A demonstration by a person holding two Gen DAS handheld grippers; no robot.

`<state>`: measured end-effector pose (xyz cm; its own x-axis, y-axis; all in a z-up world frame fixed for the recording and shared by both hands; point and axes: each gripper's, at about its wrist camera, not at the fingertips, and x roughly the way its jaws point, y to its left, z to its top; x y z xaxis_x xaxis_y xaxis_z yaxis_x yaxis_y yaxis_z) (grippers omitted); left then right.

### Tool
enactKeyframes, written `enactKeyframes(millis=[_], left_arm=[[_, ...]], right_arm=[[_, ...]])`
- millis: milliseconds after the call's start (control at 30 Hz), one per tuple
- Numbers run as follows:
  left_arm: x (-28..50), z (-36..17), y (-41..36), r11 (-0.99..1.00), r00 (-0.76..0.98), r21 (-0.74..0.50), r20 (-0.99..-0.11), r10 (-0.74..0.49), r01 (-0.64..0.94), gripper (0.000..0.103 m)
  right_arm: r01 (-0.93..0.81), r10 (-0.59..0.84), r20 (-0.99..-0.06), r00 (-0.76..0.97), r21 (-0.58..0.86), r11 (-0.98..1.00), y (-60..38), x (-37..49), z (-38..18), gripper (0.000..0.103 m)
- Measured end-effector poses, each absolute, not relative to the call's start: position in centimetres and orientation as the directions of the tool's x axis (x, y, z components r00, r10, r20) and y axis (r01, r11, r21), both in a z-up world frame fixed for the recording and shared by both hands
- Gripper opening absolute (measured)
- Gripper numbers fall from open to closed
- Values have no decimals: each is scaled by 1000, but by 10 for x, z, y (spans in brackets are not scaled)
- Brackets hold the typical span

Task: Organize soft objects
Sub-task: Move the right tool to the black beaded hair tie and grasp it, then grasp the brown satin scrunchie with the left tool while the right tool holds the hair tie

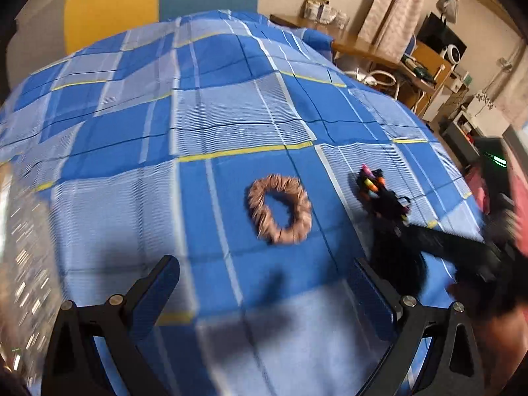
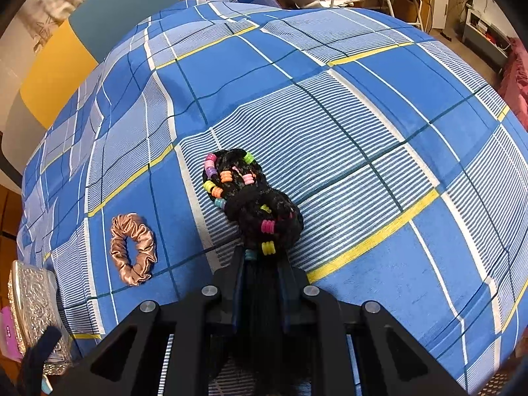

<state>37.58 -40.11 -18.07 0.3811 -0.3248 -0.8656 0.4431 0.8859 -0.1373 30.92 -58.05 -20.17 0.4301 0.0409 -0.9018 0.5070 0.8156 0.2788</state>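
Observation:
A copper satin scrunchie [image 1: 280, 213] lies flat on the blue checked bedsheet [image 1: 211, 105]; it also shows in the right wrist view [image 2: 132, 248]. My left gripper [image 1: 264, 283] is open and empty, hovering just short of the scrunchie. My right gripper [image 2: 262, 264] is shut on the near end of a black hair bundle with coloured beads [image 2: 250, 198], whose far part rests on the sheet. The bundle shows in the left wrist view [image 1: 379, 194], to the right of the scrunchie, with the right gripper behind it.
A silver embossed box [image 2: 33, 310] sits at the bed's left edge, beside a pink item [image 2: 6, 333]. A wooden desk with clutter [image 1: 425, 66] and a white chair [image 1: 382, 79] stand beyond the bed on the right. A yellow and teal headboard [image 1: 112, 6] is behind.

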Motion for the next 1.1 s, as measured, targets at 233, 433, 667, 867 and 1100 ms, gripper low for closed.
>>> enactKeyframes(millis=[233, 433, 667, 867, 1100], left_arm=[[417, -214, -428, 916, 343, -133, -899, -273, 379, 102], [421, -221, -436, 909, 389, -107, -879, -275, 402, 101], [420, -225, -442, 898, 455, -40, -852, -260, 438, 86], [407, -222, -448, 858, 469, 6, -839, -275, 514, 51], [404, -216, -436, 854, 402, -74, -859, -316, 515, 24]], right_arm=[[519, 52, -900, 433, 296, 802, -586, 311, -203, 16], [519, 42, -904, 425, 281, 807, -584, 313, -202, 16], [513, 36, -906, 421, 271, 814, -582, 316, -201, 16], [511, 37, -906, 421, 271, 815, -581, 317, -203, 17], [489, 28, -905, 425, 256, 834, -577, 321, -203, 17]])
